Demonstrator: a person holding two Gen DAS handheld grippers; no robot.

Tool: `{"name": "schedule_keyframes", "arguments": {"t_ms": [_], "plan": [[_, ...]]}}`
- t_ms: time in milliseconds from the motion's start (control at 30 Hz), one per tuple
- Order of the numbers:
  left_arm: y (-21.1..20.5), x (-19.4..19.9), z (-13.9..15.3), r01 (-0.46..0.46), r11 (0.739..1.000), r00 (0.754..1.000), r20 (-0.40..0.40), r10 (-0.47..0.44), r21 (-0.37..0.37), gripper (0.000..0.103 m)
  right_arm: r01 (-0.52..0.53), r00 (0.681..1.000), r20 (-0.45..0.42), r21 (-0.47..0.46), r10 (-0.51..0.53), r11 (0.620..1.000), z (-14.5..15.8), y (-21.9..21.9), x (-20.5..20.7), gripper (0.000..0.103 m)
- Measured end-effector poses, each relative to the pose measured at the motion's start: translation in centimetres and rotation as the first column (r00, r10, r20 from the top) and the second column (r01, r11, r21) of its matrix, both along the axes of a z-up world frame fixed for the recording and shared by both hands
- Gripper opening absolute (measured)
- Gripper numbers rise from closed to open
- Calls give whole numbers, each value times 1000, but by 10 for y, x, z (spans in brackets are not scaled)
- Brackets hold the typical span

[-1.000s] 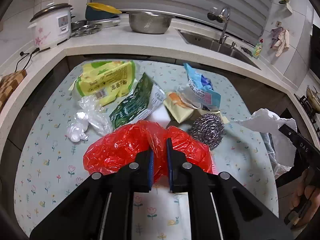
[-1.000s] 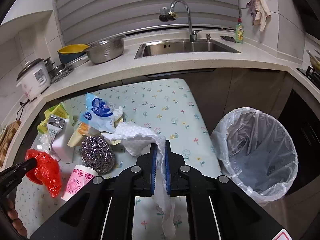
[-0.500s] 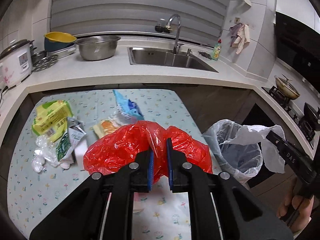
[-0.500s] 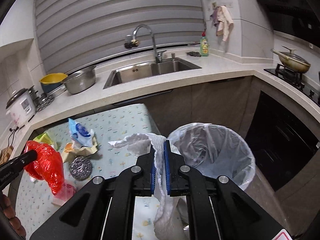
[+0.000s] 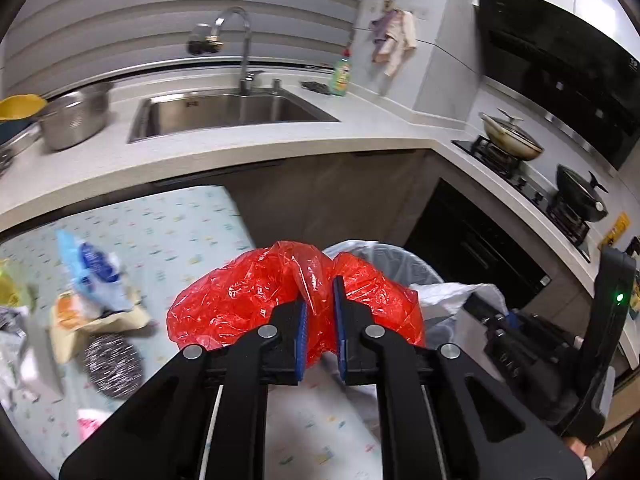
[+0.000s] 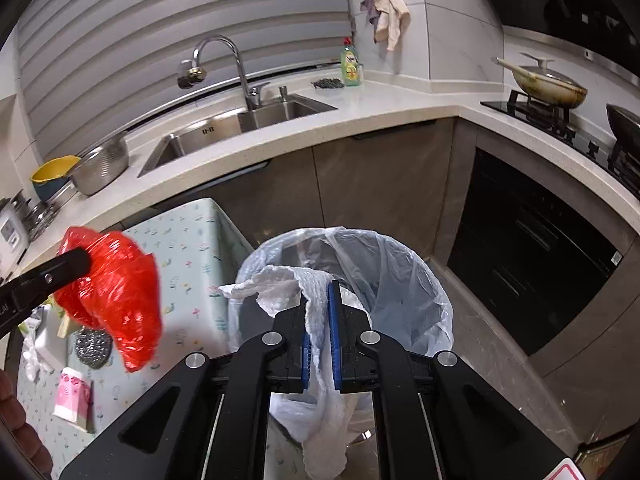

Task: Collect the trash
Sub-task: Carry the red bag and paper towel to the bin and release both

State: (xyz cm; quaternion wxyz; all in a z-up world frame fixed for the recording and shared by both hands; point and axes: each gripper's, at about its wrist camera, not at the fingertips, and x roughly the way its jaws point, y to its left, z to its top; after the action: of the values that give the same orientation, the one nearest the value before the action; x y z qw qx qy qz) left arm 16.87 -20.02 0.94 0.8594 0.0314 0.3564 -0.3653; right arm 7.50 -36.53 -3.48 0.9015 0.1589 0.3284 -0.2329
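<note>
My left gripper [image 5: 319, 304] is shut on a crumpled red plastic bag [image 5: 248, 304] and holds it in the air over the table's right edge, just left of the trash bin [image 5: 400, 268]. The red bag also shows in the right wrist view [image 6: 116, 292]. My right gripper [image 6: 318, 312] is shut on a white paper towel [image 6: 280, 284] and holds it over the bin [image 6: 392, 280], which is lined with a clear bag. The towel hangs down between the jaws.
On the floral table [image 5: 172, 224] lie a blue wrapper [image 5: 94, 272], a steel scourer [image 5: 114, 366], a pink paper cup [image 6: 72, 394] and other wrappers. Behind are the counter with sink [image 6: 240, 124], a steel bowl [image 5: 76, 118], and the stove with pans [image 6: 548, 84].
Both grippers swung right from the table toward the bin. The paper towel is now over the bin's opening and the red bag has come up beside the bin.
</note>
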Motion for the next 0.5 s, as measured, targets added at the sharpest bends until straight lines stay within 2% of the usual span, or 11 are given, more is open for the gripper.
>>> {"name": "schedule_keyframes", "arguments": {"t_ms": [133,233,300,367,500], "plan": [[-33,8,-14,45,999,999,-26,-45,21,11,21,1000,-15,21,-20,1000,-9,-11,5,7],[-54,13,-25,69,997,997,-44,-67,44,16,33,999,-20,18,-33,999,-12,-15,6,14],[-66,15,-32,87,995,995,-62,-83,52,18,43,999,-19,13,-43,999,-13,-17,6,24],[-73,16,-37,99,994,993,-66,-96,53,23,50,999,-11,1,-50,999,-12,-17,5,38],[-81,17,-37,90,995,995,-54,-88,45,41,71,997,10,-19,-71,997,-6,-17,2,56]]}}
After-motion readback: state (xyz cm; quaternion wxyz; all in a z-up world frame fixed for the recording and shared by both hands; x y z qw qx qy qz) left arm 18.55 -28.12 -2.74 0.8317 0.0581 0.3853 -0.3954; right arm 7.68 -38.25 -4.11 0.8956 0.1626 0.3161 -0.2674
